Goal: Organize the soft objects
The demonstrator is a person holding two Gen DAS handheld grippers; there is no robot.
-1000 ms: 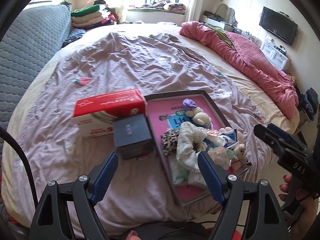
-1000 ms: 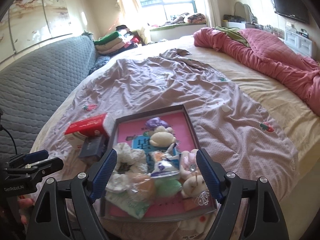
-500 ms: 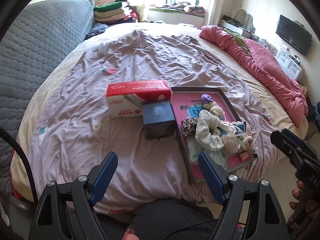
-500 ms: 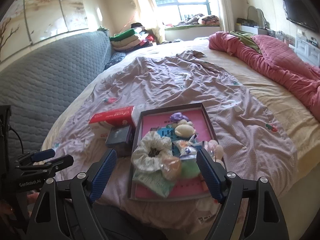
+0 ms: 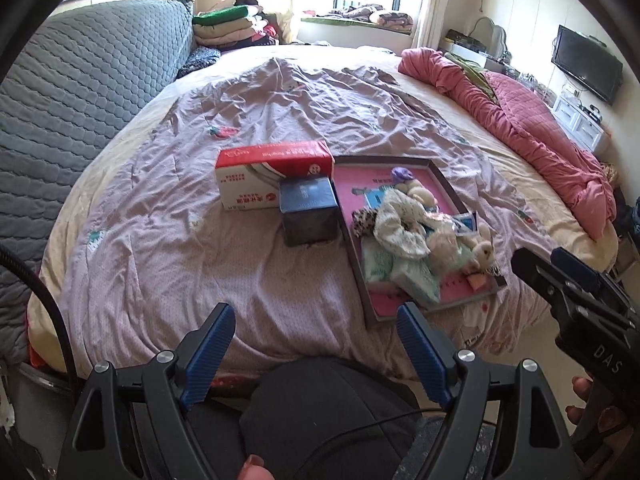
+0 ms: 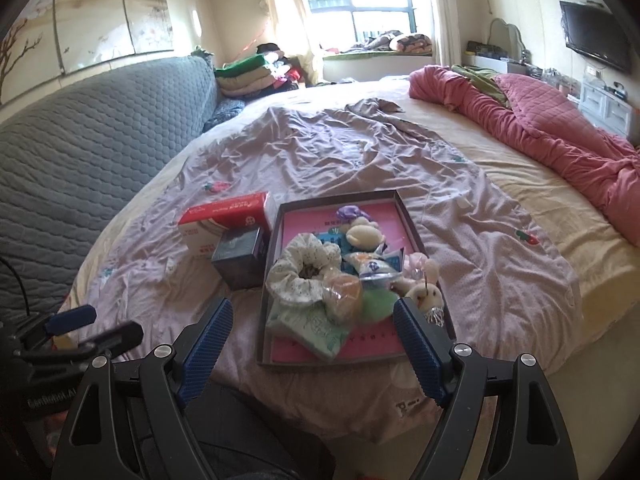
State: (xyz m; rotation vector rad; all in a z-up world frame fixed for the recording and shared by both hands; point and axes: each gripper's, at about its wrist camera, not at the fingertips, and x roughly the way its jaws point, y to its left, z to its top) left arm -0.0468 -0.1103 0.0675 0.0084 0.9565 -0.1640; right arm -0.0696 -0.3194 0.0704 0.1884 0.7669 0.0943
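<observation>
A shallow dark-rimmed tray with a pink floor [image 5: 442, 182] [image 6: 407, 216] lies on the mauve bedspread near the bed's front edge. It holds a heap of soft things: a white scrunchie [image 5: 400, 220] [image 6: 300, 276], a small plush rabbit [image 5: 482, 246] [image 6: 426, 290], a pale green packet [image 6: 310, 326] and a purple item [image 6: 352, 213]. My left gripper [image 5: 316, 354] is open and empty, held back over the bed's edge. My right gripper [image 6: 314, 346] is open and empty, just short of the tray's near rim.
A red and white tissue box [image 5: 272, 178] [image 6: 224, 222] and a dark blue box [image 5: 308, 212] [image 6: 240, 256] sit left of the tray. A pink quilt [image 5: 532, 132] lies along the bed's right side. A grey quilted headboard [image 5: 80, 92] stands on the left.
Both grippers have pulled back from the tray toward the bed's front edge, so the tray and boxes look smaller and farther. Both stay open and empty.
</observation>
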